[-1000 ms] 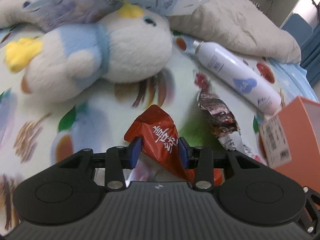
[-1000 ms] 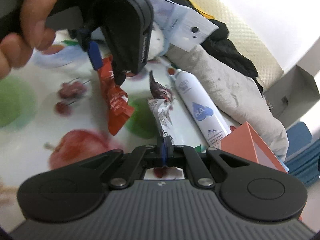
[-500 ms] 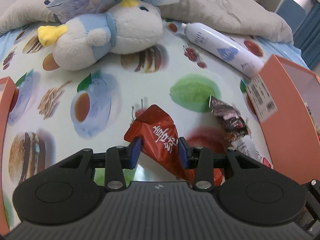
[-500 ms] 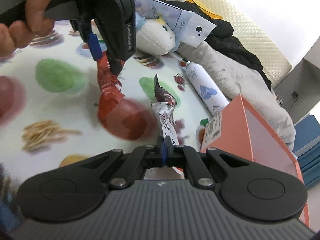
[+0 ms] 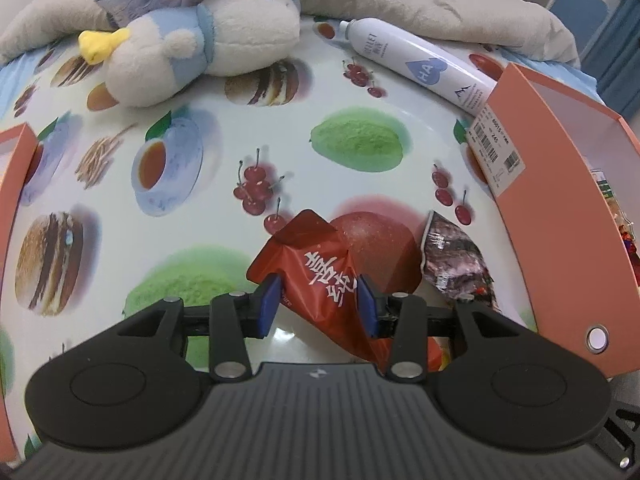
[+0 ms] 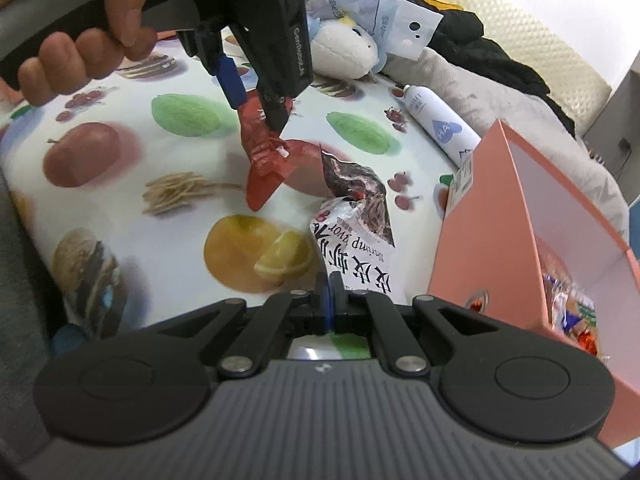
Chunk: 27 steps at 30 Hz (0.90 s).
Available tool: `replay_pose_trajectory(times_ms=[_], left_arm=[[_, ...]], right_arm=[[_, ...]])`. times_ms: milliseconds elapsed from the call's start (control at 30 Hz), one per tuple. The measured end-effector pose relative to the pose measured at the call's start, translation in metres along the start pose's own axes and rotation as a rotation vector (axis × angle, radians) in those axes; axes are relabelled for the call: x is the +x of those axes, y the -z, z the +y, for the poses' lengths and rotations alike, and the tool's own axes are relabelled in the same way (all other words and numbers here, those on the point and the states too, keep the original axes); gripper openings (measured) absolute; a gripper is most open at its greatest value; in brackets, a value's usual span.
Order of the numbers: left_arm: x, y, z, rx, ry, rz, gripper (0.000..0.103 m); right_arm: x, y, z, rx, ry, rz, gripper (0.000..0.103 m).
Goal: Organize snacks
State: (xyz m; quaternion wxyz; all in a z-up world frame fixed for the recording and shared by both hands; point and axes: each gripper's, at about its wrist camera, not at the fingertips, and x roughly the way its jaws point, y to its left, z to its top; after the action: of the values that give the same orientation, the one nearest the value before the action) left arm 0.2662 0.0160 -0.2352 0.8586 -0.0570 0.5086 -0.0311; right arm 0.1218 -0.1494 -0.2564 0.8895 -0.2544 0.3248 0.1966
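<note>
My left gripper is shut on a red snack packet and holds it just above the food-print cloth. The right wrist view shows that same left gripper from the side, with the red packet hanging from its blue pads. My right gripper is shut on the edge of a white and dark shrimp snack packet, which hangs beside the red one. An open orange box with several snacks inside stands to the right of both packets.
A plush toy, a white spray bottle and a grey blanket lie at the far side. Another orange box edge shows at the left. A hand grips the left gripper's handle.
Both grippers have drawn back from the plush toy with their packets, across the cloth. The orange box now stands close on the right and its inside shows.
</note>
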Motion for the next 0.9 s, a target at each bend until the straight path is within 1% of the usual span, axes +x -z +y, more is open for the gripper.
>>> replay_pose_trajectory(times_ms=[100, 167, 200, 233, 267, 367, 400, 433, 500, 533, 567, 600, 633, 667, 733, 833, 867, 900], left_arm=[[0.001, 0.002, -0.001, -0.018, -0.013, 0.01, 0.047], [0.0, 0.003, -0.001, -0.028, -0.016, 0.009, 0.049], [-0.001, 0.004, -0.001, -0.035, -0.017, 0.008, 0.054], [-0.001, 0.004, -0.001, -0.046, -0.018, 0.007, 0.061], [-0.002, 0.003, 0.0, -0.061, -0.022, 0.007, 0.065], [-0.006, 0.003, 0.003, -0.106, -0.016, 0.002, 0.076], [-0.008, 0.003, 0.004, -0.123, -0.018, 0.002, 0.082], [-0.01, 0.004, 0.005, -0.135, -0.02, -0.002, 0.085], [-0.013, 0.006, 0.007, -0.165, -0.017, -0.009, 0.086], [-0.013, 0.007, 0.009, -0.183, -0.012, -0.005, 0.086], [-0.013, 0.008, 0.011, -0.202, -0.005, 0.001, 0.086], [-0.012, 0.01, 0.012, -0.225, 0.007, 0.007, 0.086], [-0.011, 0.012, 0.014, -0.243, 0.017, 0.01, 0.086], [-0.011, 0.015, 0.016, -0.263, 0.027, 0.013, 0.086], [-0.009, 0.019, 0.018, -0.297, 0.035, 0.017, 0.086], [-0.005, 0.024, 0.022, -0.342, 0.057, 0.031, 0.086], [-0.003, 0.025, 0.023, -0.357, 0.06, 0.034, 0.086], [-0.002, 0.026, 0.025, -0.371, 0.067, 0.039, 0.086]], right_arm=[[-0.002, 0.004, -0.001, 0.014, -0.025, -0.005, 0.003], [-0.004, 0.005, 0.0, 0.026, -0.048, -0.01, 0.003], [-0.006, 0.006, 0.001, 0.029, -0.056, -0.015, 0.003], [-0.006, 0.006, 0.002, 0.031, -0.06, -0.02, 0.004], [-0.006, 0.006, 0.003, 0.03, -0.065, -0.021, 0.006], [-0.004, 0.007, 0.004, 0.025, -0.073, -0.009, 0.006], [-0.004, 0.007, 0.003, 0.03, -0.078, -0.013, 0.006], [-0.004, 0.007, 0.003, 0.036, -0.082, -0.013, 0.006], [-0.004, 0.007, 0.002, 0.048, -0.09, -0.008, 0.007], [-0.003, 0.006, 0.002, 0.056, -0.093, -0.009, 0.01], [-0.004, 0.006, 0.001, 0.067, -0.101, -0.014, 0.022], [-0.004, 0.005, -0.001, 0.079, -0.111, -0.02, 0.03], [-0.006, 0.005, -0.001, 0.087, -0.119, -0.032, 0.044], [-0.008, 0.005, -0.001, 0.09, -0.125, -0.044, 0.051], [-0.01, 0.003, 0.0, 0.089, -0.125, -0.064, 0.055], [-0.01, 0.002, 0.001, 0.098, -0.132, -0.078, 0.058], [-0.009, 0.001, 0.0, 0.106, -0.129, -0.079, 0.062], [-0.008, 0.002, -0.001, 0.118, -0.122, -0.082, 0.063]])
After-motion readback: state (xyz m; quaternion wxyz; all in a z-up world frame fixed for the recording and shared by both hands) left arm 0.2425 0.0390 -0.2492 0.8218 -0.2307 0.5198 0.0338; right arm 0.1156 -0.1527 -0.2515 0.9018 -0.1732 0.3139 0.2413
